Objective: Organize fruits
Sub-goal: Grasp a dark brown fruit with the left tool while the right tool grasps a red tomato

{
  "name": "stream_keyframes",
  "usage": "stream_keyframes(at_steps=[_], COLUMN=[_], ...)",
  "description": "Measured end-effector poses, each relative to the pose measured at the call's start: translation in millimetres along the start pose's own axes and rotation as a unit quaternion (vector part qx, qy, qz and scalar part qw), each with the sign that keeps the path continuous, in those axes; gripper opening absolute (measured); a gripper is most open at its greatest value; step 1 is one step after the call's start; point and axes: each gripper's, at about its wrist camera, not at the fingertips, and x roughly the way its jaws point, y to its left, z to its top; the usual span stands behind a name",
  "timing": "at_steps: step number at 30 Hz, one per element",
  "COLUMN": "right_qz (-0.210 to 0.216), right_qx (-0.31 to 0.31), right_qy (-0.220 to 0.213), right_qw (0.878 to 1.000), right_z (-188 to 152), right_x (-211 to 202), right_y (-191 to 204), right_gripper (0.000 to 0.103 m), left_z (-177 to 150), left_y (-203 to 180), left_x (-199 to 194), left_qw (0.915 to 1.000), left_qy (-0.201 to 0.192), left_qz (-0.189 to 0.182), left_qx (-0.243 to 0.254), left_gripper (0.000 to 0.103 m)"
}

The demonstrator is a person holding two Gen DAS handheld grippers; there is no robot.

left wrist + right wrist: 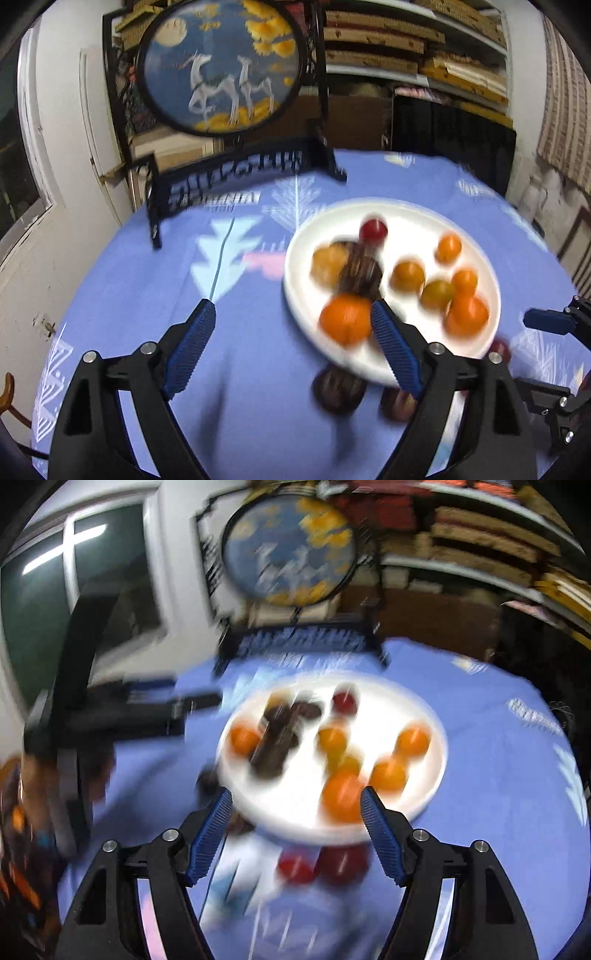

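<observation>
Item: white plate (295,266) on a blue-clothed counter (147,295), carrying several oranges (345,321), a red fruit (373,229) and dark brown fruits (360,275); off the plate, at its near rim, lay two dark fruits (338,391) and red fruits (297,866). Left gripper (293,347) and right gripper (296,825) both hovered above the near rim, jaws wide apart, holding nothing. Step judged: gathering partly done; the next move likely called for lowering one gripper around a stray fruit and closing gently, since round fruit may roll.
</observation>
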Motion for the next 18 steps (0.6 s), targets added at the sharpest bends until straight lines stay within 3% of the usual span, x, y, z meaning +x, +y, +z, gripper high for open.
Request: stream_keyframes(at_steps=[6, 9, 13, 18], right_qz=[-0.013, -0.021, -0.013, -0.002], right_qx=[-0.006, 0.005, 0.013, 0.024], right_qy=[0.077, 0.084, 0.086, 0.070], right_qw=[0.997, 0.996, 0.996, 0.997], right_z=[-25, -22, -16, -21], right_x=[29, 43, 53, 40], right_y=[11, 8, 8, 4], right_gripper=[0.048, 0.045, 0.031, 0.030], left_z=[-40, -55, -62, -57], left_y=[8, 4, -2, -15], left_x=[-7, -7, 4, 25], left_qw=[0.9984, 0.9957, 0.9932, 0.9906], left_qy=[0.037, 0.049, 0.064, 0.071], left_qz=[0.008, 0.007, -0.007, -0.012], left_qx=[0.043, 0.078, 0.097, 0.116], left_gripper=[0.083, 0.084, 0.084, 0.083])
